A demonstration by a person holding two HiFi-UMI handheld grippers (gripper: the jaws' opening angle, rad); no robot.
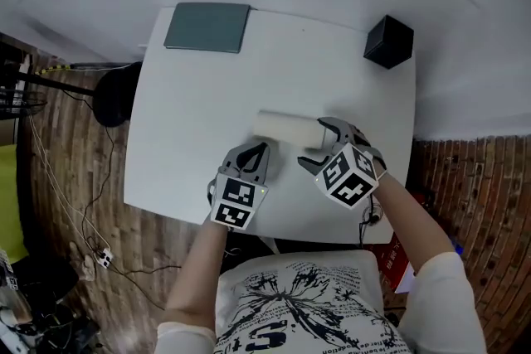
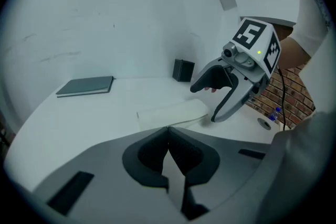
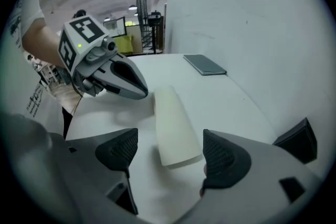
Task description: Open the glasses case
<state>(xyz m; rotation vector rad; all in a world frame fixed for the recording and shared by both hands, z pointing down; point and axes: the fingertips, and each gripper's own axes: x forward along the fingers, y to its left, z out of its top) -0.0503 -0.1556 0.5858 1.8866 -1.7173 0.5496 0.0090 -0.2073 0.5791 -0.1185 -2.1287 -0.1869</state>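
Observation:
A cream, closed glasses case lies across the middle of the white table. My right gripper stands open at the case's right end, tilted down. In the right gripper view that end of the case lies between the two pads, and neither pad touches it. My left gripper hovers just in front of the case's left part with its jaws shut and nothing in them. In the left gripper view its tips meet just short of the case, and the right gripper hangs over the far end.
A dark green notebook lies at the table's far left corner. A small black box stands at the far right corner. A black round stand and cables are on the floor to the left. The white wall runs behind the table.

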